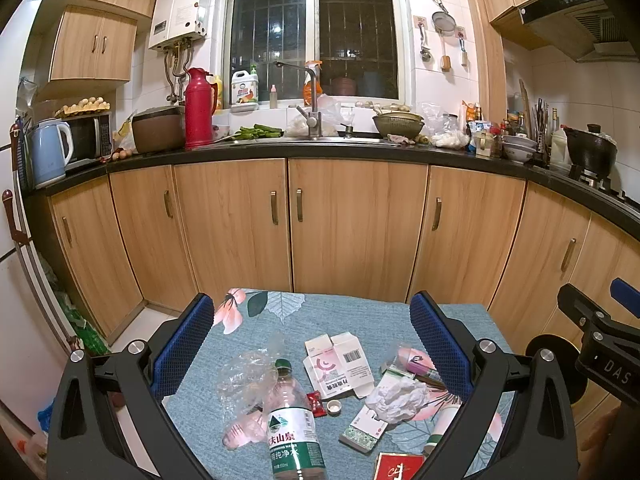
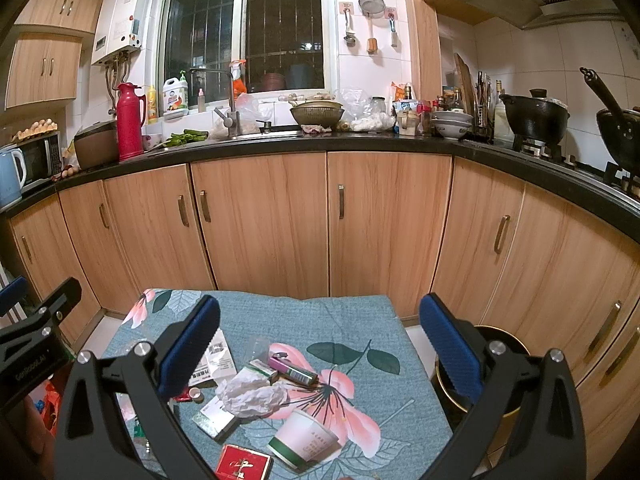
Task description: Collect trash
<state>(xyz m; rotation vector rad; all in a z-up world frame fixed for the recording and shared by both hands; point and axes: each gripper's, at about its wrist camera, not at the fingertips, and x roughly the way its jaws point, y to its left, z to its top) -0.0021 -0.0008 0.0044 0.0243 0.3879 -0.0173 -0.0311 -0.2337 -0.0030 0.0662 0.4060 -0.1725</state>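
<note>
Left wrist view | left gripper (image 1: 312, 344) jaws wide, empty | right gripper (image 2: 320, 344) likewise | bottle (image 1: 294, 420) 6 o'clock, tissue (image 1: 396, 398) 4 o'clock on table (image 1: 360, 312) | nothing collected yet

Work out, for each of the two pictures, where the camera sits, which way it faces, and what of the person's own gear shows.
Left wrist view: sits on the left gripper, facing the cabinets over the table; both blue fingers show wide apart, and the right gripper enters at the right edge.
Right wrist view: sits on the right gripper, facing the same way; its fingers are wide apart, and the left gripper enters at the left edge.
Shared: crumpled tissue, red box, red flask.
</note>
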